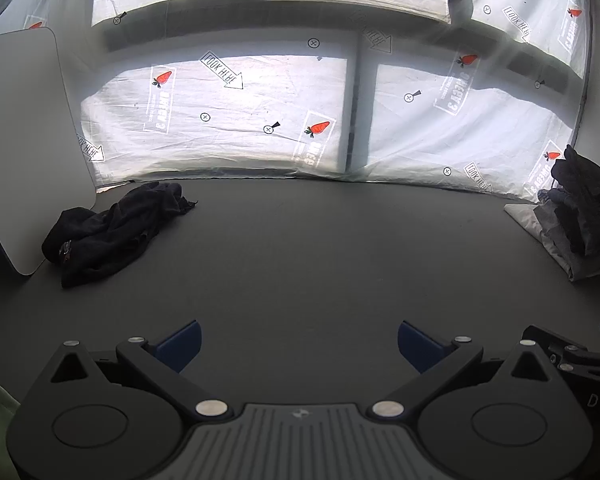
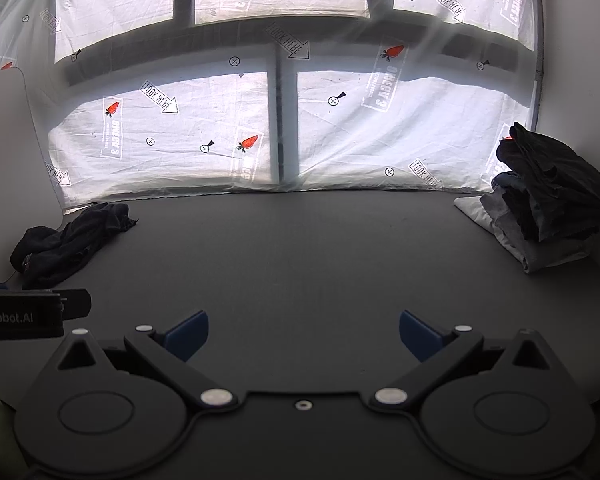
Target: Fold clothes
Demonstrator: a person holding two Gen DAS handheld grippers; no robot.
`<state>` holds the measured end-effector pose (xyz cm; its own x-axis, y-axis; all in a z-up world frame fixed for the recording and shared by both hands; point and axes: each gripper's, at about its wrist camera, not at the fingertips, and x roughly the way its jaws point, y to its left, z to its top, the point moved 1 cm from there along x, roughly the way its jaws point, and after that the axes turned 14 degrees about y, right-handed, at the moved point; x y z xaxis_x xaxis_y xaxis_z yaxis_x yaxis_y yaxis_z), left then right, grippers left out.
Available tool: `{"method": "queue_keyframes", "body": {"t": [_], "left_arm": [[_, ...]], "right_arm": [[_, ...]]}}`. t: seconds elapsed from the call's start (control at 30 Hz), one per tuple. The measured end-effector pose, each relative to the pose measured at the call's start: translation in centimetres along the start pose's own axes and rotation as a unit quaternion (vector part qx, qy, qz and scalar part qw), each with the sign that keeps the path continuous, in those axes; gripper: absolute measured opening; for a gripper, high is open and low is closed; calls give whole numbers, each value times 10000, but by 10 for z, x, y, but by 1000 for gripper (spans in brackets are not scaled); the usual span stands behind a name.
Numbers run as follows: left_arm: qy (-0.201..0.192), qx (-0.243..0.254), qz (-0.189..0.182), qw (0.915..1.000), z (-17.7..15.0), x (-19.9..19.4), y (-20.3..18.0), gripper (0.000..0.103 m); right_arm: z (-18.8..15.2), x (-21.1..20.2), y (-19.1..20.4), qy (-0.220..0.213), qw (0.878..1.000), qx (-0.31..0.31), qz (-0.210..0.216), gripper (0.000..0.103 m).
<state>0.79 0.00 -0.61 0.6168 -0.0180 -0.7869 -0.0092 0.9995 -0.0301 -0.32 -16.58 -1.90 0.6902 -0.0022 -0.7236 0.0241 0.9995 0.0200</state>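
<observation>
Spanning the matte grey table [image 1: 300, 248], both grippers hovered with nothing held: left gripper [image 1: 298, 342] and right gripper [image 2: 304, 336] jaws stood fully open, blue pads apart. Crumpled black garment [image 1: 112, 232] lay far left beside a white rounded board [image 1: 24, 140]; folded dark-and-grey stack [image 2: 548, 216] sat far right.
</observation>
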Motion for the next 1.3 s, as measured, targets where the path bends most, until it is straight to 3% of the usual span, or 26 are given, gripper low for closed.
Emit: {"method": "queue_keyframes", "body": {"t": [1.3], "left_arm": [[-10,66,30,10000,-1,0,0,103]], "right_arm": [[-3,-1,4,-26,10000,-8,-28,103]]}}
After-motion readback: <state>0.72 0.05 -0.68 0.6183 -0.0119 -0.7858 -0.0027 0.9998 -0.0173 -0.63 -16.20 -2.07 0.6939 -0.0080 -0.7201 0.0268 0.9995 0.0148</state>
